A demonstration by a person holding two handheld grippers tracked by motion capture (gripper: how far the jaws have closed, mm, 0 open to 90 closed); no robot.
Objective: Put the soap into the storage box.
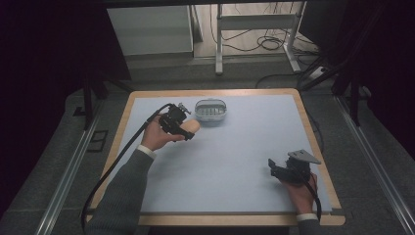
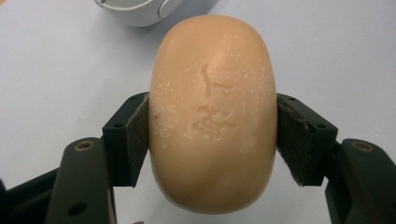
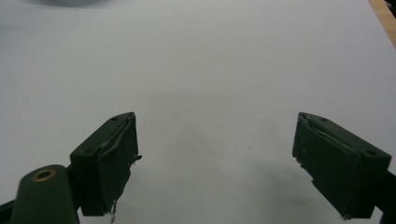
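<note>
A tan oval bar of soap (image 2: 212, 112) with a stamped mark is clamped between the pads of my left gripper (image 2: 212, 135). From above, that left gripper (image 1: 185, 128) is at the table's far left with the soap (image 1: 190, 128) sticking out toward a small clear soap dish (image 1: 211, 110) just beyond it. The dish's white rim (image 2: 135, 11) peeks in at the top of the left gripper view. My right gripper (image 1: 273, 167) rests near the front right of the table; its jaws (image 3: 215, 168) stand wide apart over bare surface with nothing between them.
The pale blue mat (image 1: 235, 152) covers a wooden table (image 1: 320, 147) whose edge frames it. Behind the table stand a white desk frame (image 1: 254, 29) and loose cables (image 1: 274, 44) on the floor. Metal rails (image 1: 68, 166) run along both sides.
</note>
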